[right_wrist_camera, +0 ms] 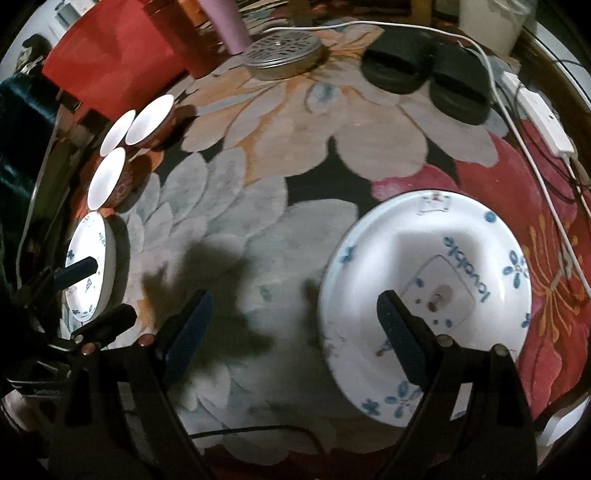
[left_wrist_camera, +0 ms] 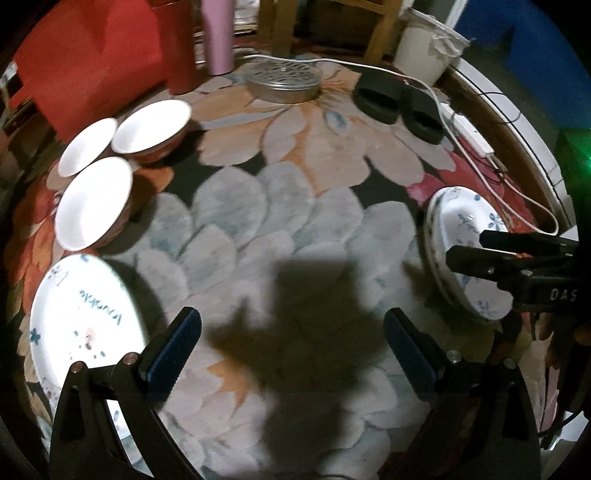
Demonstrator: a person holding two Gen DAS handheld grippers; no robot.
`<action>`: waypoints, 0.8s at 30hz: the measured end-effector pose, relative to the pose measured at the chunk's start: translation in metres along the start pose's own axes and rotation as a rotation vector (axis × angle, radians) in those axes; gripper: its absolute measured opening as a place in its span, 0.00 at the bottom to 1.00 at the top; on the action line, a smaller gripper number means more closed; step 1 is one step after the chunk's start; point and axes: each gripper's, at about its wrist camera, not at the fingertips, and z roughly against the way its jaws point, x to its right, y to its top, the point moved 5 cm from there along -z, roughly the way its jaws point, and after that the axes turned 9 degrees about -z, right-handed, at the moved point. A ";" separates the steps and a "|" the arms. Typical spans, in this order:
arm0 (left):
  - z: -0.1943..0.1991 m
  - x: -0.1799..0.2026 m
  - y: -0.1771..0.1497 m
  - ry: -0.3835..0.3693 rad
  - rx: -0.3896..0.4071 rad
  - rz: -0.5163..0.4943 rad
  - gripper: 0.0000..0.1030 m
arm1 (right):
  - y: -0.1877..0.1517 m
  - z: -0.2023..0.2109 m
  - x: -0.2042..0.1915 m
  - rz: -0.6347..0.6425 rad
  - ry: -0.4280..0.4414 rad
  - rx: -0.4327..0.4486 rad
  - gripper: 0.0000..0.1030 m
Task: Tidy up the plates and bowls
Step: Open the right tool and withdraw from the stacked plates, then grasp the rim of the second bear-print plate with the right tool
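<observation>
While both grippers gape, plates [right_wrist_camera: 424,295] apparently lie untouched.

A lived-in home room: a floral rug [left_wrist_camera: 295,206] covers the floor, black slippers [left_wrist_camera: 399,103] lie at upper right, and wooden chair legs [left_wrist_camera: 380,33] and a white bucket [left_wrist_camera: 428,48] stand along the top.
</observation>
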 end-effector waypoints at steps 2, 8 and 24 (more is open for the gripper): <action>0.002 -0.010 -0.005 0.012 -0.002 0.014 0.97 | 0.000 -0.003 -0.007 0.010 0.001 -0.004 0.88; 0.010 -0.035 -0.015 0.040 0.003 0.061 0.97 | -0.005 -0.010 -0.027 0.040 0.009 -0.019 0.88; 0.024 -0.097 -0.047 0.104 -0.007 0.168 0.97 | -0.016 -0.028 -0.084 0.131 0.032 -0.053 0.89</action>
